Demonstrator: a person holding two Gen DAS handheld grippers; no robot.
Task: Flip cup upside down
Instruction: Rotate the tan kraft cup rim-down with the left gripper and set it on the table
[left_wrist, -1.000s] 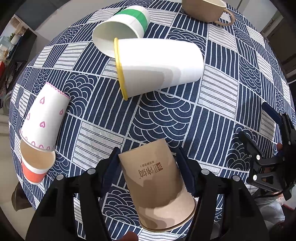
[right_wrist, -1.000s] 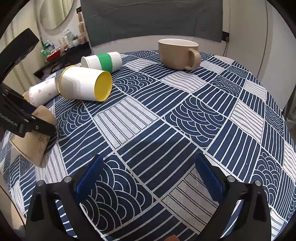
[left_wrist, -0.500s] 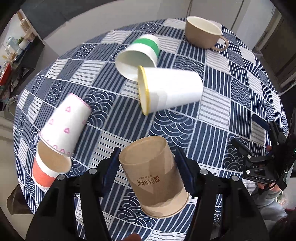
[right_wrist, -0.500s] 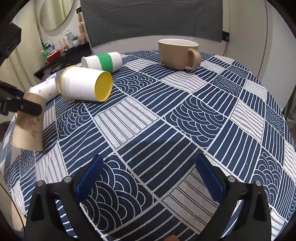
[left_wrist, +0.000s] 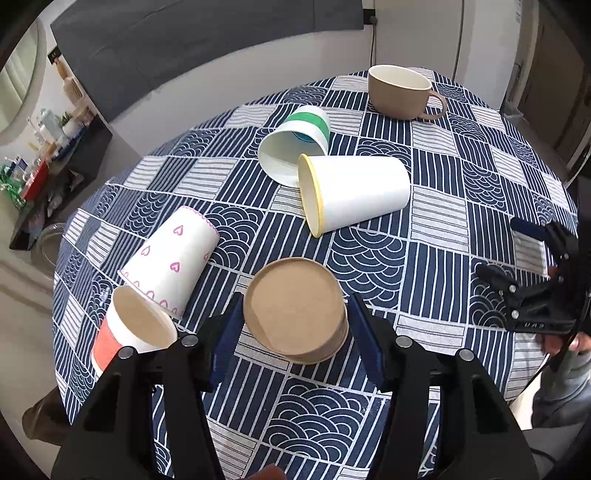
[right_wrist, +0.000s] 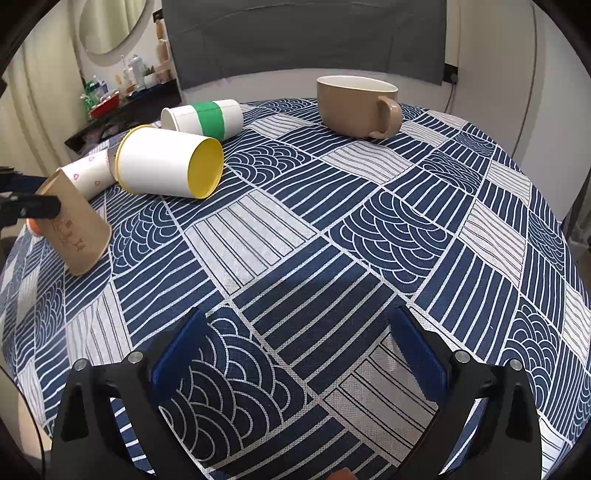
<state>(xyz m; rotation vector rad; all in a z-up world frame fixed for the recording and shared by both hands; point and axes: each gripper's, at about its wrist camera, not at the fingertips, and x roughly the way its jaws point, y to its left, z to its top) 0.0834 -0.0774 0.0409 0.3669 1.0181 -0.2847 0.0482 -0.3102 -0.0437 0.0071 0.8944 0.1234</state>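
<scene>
Brown cup (left_wrist: 295, 310) sits tilted between our left gripper's (left_wrist: 295, 332) fingers (left_wrist: 227, 339), clamped, base up, its rim low over the table (left_wrist: 436, 229), just beside the heart-print cup (left_wrist: 173, 258). Our right gripper (right_wrist: 295, 354) hangs spread wide, holding nothing.

We list, left wrist view: mug (left_wrist: 400, 92) upper right; two tipped cups (left_wrist: 295, 146) (left_wrist: 354, 194) touching at centre; two more (left_wrist: 171, 260) (left_wrist: 133, 334) lower left (one's mouth against the other); held cup (left_wrist: 295, 317) between the left gripper (left_wrist: 295, 332) fingers, bottom centre.
</scene>
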